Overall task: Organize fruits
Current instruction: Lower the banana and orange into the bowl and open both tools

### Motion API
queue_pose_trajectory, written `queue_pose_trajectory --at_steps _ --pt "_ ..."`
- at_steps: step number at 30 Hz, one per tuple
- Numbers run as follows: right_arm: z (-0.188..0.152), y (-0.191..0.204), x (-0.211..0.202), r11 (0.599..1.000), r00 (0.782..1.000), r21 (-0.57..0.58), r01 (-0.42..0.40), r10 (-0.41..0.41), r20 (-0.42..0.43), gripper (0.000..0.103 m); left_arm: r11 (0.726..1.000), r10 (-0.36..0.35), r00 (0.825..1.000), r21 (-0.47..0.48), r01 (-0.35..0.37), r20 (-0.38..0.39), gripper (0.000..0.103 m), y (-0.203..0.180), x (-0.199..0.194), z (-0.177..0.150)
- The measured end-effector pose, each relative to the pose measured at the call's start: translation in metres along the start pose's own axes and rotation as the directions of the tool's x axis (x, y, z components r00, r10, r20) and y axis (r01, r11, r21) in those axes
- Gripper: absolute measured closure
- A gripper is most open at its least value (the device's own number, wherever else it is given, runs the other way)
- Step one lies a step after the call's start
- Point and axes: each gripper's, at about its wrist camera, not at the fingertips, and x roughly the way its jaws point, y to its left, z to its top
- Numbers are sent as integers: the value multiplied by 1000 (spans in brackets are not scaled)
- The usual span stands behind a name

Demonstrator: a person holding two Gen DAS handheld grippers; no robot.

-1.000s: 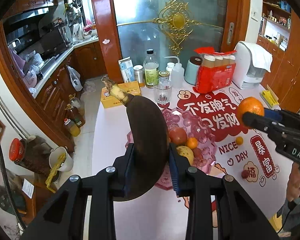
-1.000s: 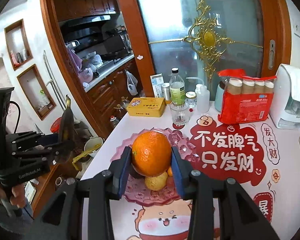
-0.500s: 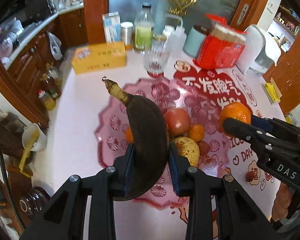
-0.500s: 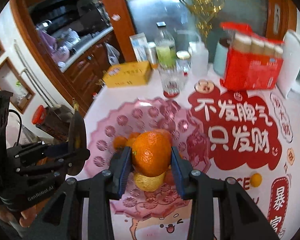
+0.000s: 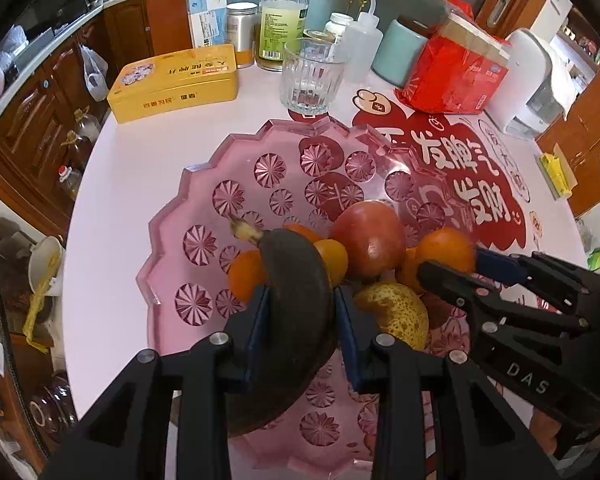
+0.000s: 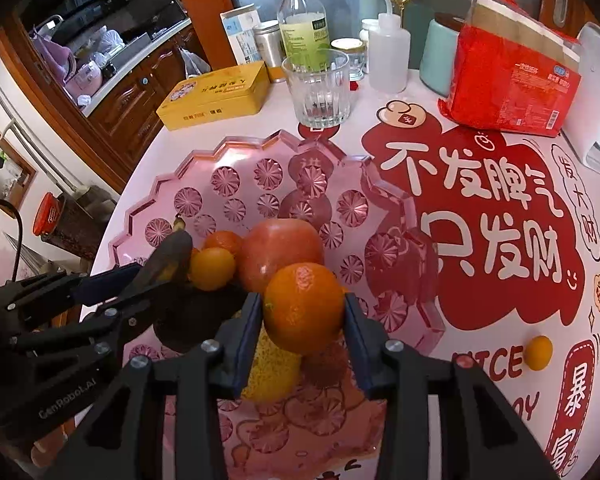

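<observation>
Home kitchen, wooden cabinets [image 5: 40, 116], countertop appliances [image 6: 80, 76], cluttered table [image 5: 140, 152] of bottles [image 5: 283, 16] and tins [image 5: 242, 28]

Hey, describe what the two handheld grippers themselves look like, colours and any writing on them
Both grippers are matte black frames with silver screw heads and blue finger pads. The left gripper reads "GenRobot.AI" in the right wrist view; the right gripper reads "DAS" in the left wrist view.

We see the pink tray [image 5: 188, 216] has bare room from 9 to 12 o'clock. Its middle is full: a red apple [image 5: 370, 238], small oranges [image 5: 246, 274] and a spotted yellow fruit [image 5: 396, 314] sit close together there. At 12 o'clock a glass [image 5: 310, 76] stands just beside the rim, and a yellow tin [image 5: 176, 80] lies at 11. The worktop [image 5: 116, 184] is bare at 9 o'clock.
</observation>
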Motion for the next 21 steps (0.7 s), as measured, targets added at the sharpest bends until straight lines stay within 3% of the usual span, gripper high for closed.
queue_pose_trajectory --at_steps 2,4,7,21 --pt "0 3 -2 1000 1000 -9 -20 20 16 57 1000 -29 999 -7 30 28 62 1 -4 0" --pt "2 4 -5 1000 999 -13 10 -9 44 57 1000 -13 999 -22 14 51 43 2 -8 1" --pt "3 2 -10 1000 998 -15 22 -21 64 56 999 14 998 -40 -11 61 27 7 -11 1" --pt "-13 3 -30 999 996 -13 -29 30 84 56 996 86 990 3 -87 108 11 -6 -50 -16"
